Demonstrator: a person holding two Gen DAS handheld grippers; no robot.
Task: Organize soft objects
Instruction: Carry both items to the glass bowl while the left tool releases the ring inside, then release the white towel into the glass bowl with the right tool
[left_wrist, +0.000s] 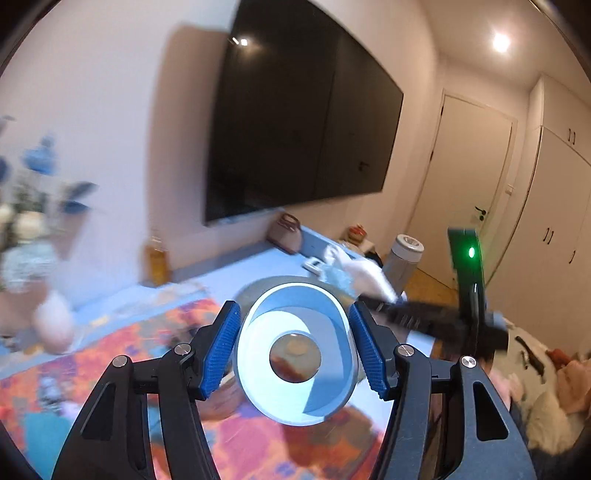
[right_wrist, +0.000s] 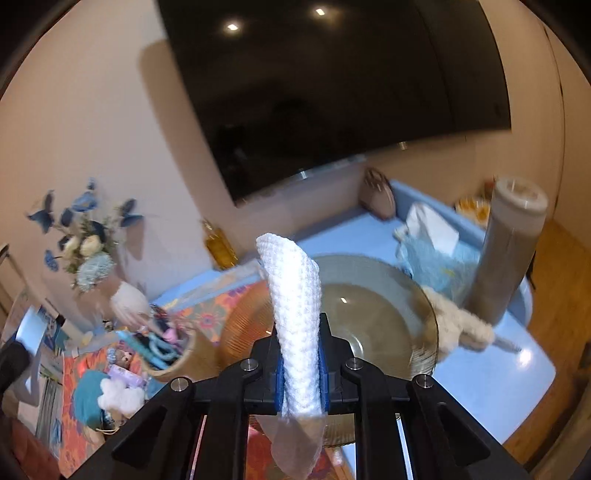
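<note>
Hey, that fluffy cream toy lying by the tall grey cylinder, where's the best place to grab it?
Grip the cream plush toy across its narrow middle, coming from above. It lies flat on the blue table, stretched out beside the grey cylinder.

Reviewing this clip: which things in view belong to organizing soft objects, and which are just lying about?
Part of the job:
- white cloth, clamped in the right gripper
- light blue tube, between the left gripper pads
- fluffy beige item

Lying about:
- flowers
- yellow bottle
- grey canister
- glass bowl
</note>
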